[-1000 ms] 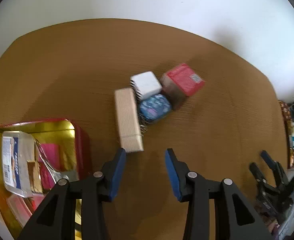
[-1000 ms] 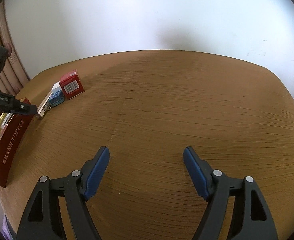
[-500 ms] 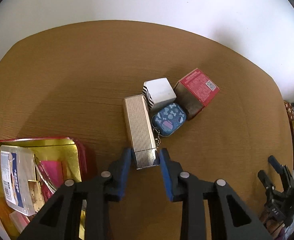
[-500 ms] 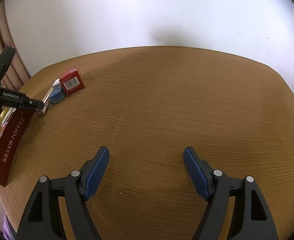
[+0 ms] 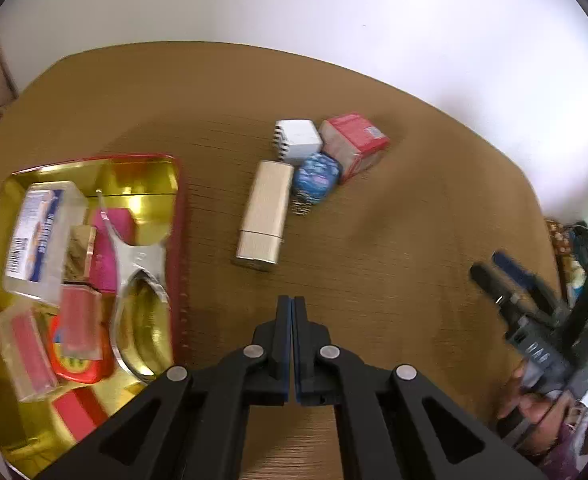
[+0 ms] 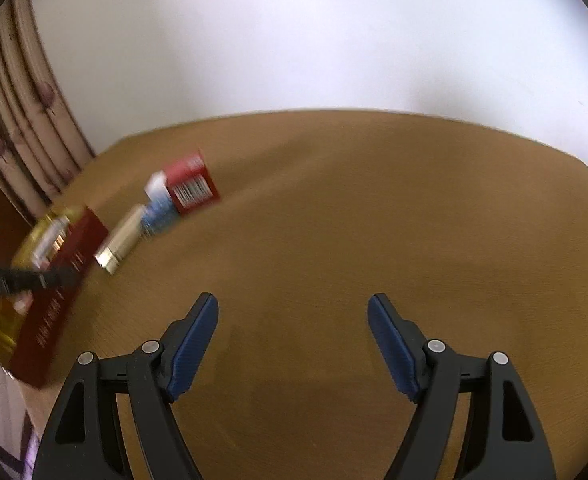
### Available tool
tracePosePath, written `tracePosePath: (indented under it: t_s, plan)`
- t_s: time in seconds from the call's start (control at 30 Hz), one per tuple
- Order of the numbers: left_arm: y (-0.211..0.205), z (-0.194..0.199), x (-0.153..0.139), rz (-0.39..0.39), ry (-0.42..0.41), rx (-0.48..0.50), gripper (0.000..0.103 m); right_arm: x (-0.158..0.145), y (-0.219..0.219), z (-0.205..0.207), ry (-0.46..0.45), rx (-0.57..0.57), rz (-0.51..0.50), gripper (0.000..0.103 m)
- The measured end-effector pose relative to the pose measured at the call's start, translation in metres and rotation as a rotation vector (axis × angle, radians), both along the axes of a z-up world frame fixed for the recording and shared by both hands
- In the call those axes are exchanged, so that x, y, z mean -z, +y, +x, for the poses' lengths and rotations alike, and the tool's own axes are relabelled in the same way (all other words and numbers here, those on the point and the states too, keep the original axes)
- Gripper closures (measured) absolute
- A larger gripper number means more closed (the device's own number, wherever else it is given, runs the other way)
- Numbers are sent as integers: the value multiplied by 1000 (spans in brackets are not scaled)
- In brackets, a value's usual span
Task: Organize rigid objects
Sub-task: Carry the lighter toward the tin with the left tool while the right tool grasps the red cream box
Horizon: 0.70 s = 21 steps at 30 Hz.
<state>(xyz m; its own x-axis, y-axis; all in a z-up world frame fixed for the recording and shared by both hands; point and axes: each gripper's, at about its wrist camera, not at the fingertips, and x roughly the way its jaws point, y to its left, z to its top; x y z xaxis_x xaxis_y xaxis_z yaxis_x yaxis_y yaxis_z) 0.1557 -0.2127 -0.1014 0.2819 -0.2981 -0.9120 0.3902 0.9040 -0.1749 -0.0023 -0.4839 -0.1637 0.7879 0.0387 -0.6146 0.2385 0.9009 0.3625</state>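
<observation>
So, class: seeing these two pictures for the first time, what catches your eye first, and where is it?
The shiny gold tin packed with small packets, at the left of the table. Beside it lies a ribbed gold case, with a white cube, blue pouch and red box clustered behind. The left gripper is shut, empty.

A brown wooden table meets a white wall, curtain beside.

Bare table right of gold case.

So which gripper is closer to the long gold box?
Left. The left gripper, shut and empty, sits just short of the long gold box. The right gripper, open, is farther away, with the box off to its left.
</observation>
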Motion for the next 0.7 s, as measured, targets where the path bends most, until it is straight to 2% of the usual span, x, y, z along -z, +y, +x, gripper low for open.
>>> tracePosePath:
  t_s: [0.07,0.13,0.2,0.27,0.37,0.47,0.53,0.7]
  plan:
    - [-5,12,-4,-9,10,37,101,-6,3,9,-10,4,-14,28]
    - [-14,23,-5,24,16,58,85,-4,7,13,-8,5,-9,28]
    - [-26,31,-4,59,-4,81,80,3,10,13,-5,4,16,28]
    - [-33,43,0,100,-13,86,80,11,12,13,4,2,35,28]
    - [-40,59,14,127,37,105,76,19,12,11,16,1,58,28]
    - [-39,70,21,139,34,96,73,18,10,11,5,2,61,28]
    - [-39,78,25,119,52,106,73,20,11,11,16,-4,63,28]
    - [-51,83,28,154,51,145,73,20,12,9,6,-16,53,28]
